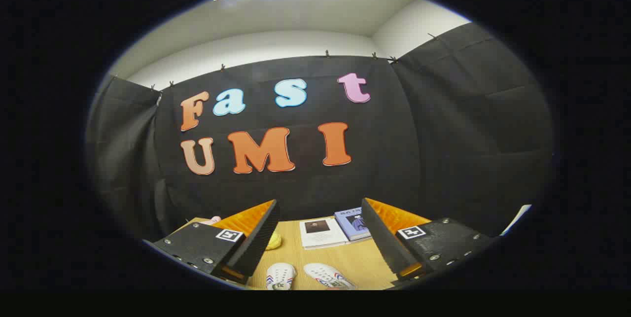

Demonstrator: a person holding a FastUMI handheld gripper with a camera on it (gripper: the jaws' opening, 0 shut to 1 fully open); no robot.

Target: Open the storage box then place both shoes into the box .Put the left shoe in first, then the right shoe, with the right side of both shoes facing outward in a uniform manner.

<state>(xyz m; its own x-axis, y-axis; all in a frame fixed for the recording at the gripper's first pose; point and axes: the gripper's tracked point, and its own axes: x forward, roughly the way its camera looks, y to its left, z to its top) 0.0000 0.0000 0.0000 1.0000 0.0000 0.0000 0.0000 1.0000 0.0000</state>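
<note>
Booth wall of black cloth [443, 134] took up most of the bkgd, w/ white room wall [276, 46] above it. Wooden table [362, 263] lay below, seen betw. and beyond the fingers. Gripper [320, 240] was held above the table, jaws wide apart, nothing betw. them, touching nothing. Two shoes [310, 276], white w/ red-blue side stripes, lay side by side on the table betw. the fingers, toes pointing away, near each other but apart. Beyond them, two books: a white one [321, 232] and a blue one [352, 223] just beside it, edges appeared to touch. Small yellow obj. [273, 241] sat beside the left finger; pink obj. [213, 220] beyond that finger, too small to ID.
</note>
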